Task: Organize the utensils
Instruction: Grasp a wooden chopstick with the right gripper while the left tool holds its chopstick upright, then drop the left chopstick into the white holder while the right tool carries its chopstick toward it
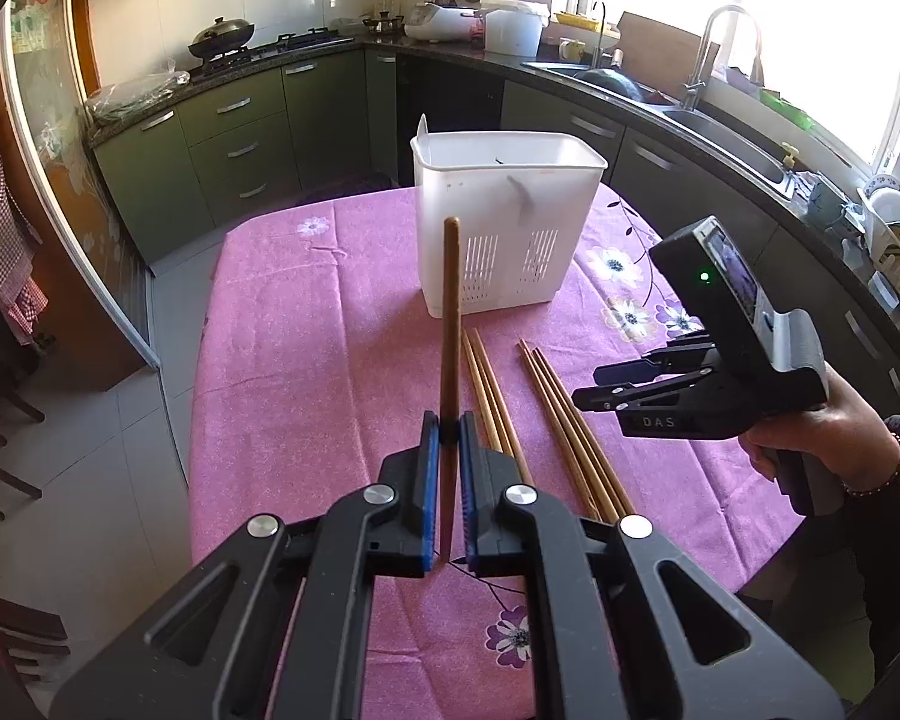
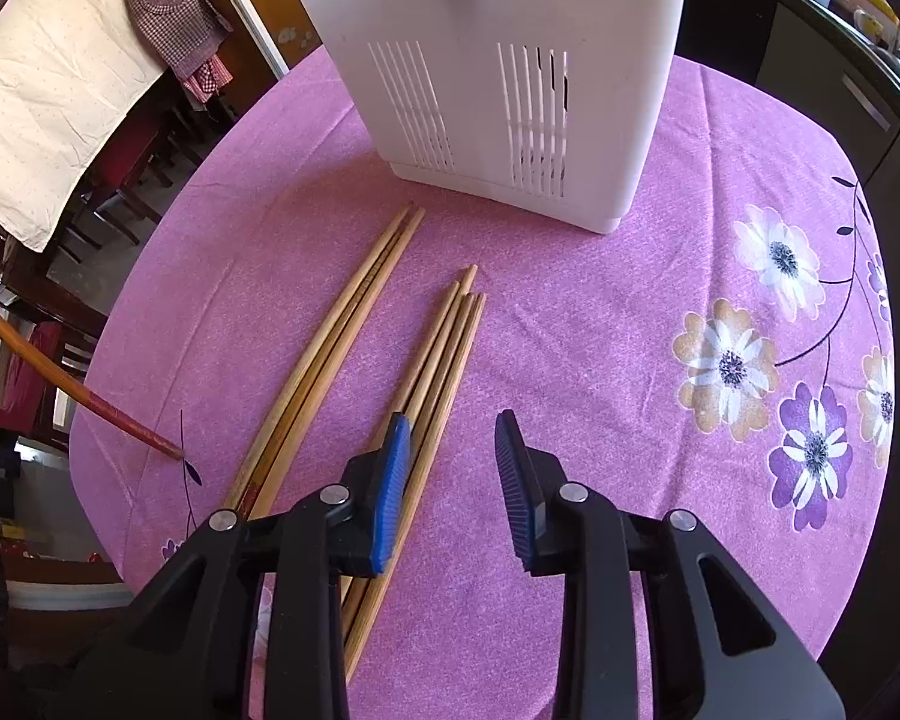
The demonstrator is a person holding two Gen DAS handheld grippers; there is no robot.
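My left gripper (image 1: 449,426) is shut on a dark brown chopstick (image 1: 451,312), which stands upright above the pink tablecloth; the same chopstick (image 2: 90,396) shows at the left edge of the right wrist view. Behind it stands a white slotted utensil holder (image 1: 504,204) (image 2: 510,60). Two bundles of light wooden chopsticks lie on the cloth: a left bundle (image 1: 489,384) (image 2: 342,324) and a right bundle (image 1: 564,414) (image 2: 444,348). My right gripper (image 2: 452,420) (image 1: 594,387) is open just over the cloth, its left finger above the right bundle, with nothing between the pads.
The table (image 1: 306,330) carries a pink flowered cloth and its rounded edge drops off on the left. Dark green kitchen cabinets (image 1: 234,138), a stove and a sink (image 1: 720,126) ring the far side. Dark chairs (image 2: 120,180) stand beyond the table's left edge.
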